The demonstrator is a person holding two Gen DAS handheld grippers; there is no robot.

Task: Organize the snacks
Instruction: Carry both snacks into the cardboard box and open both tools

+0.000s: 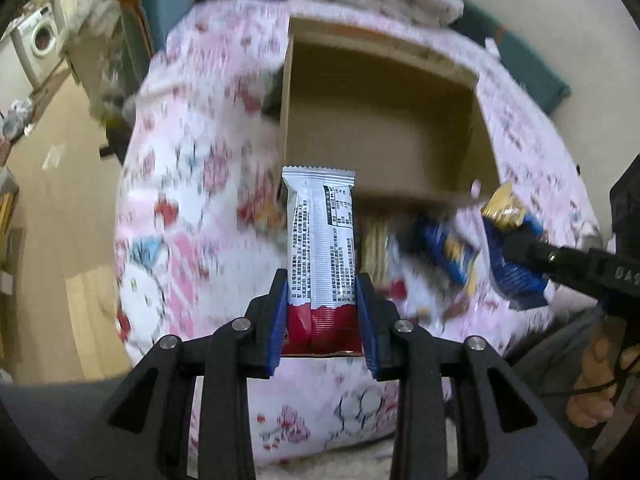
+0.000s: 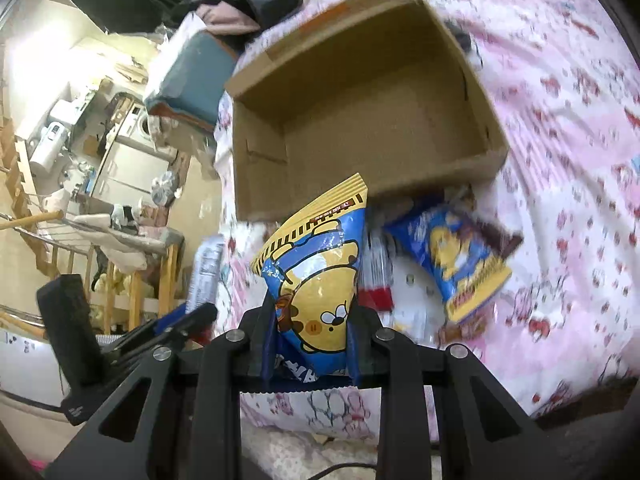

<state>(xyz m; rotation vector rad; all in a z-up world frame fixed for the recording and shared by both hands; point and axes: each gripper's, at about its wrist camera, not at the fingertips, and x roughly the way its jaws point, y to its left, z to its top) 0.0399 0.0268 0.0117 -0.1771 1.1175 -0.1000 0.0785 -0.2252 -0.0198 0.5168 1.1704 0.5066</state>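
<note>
My left gripper (image 1: 322, 292) is shut on a white and red snack bar (image 1: 322, 240), held upright above the pink patterned bedcover (image 1: 180, 200). Just beyond it stands an open cardboard box (image 1: 380, 120), empty inside. My right gripper (image 2: 312, 320) is shut on a blue and yellow snack bag with a cartoon bear (image 2: 316, 268); in the left wrist view that same bag (image 1: 508, 248) shows at the right, pinched by the black fingers. The cardboard box (image 2: 360, 100) lies ahead of the right gripper too. A second blue and yellow bag (image 2: 456, 264) lies on the bedcover near the box.
More small packets (image 1: 376, 248) lie blurred on the bedcover in front of the box. A teal case (image 2: 188, 76) and piled clothes sit behind the bed. At the left are a wooden floor (image 1: 52, 200), a washing machine (image 1: 40, 36) and a wooden rack (image 2: 120, 272).
</note>
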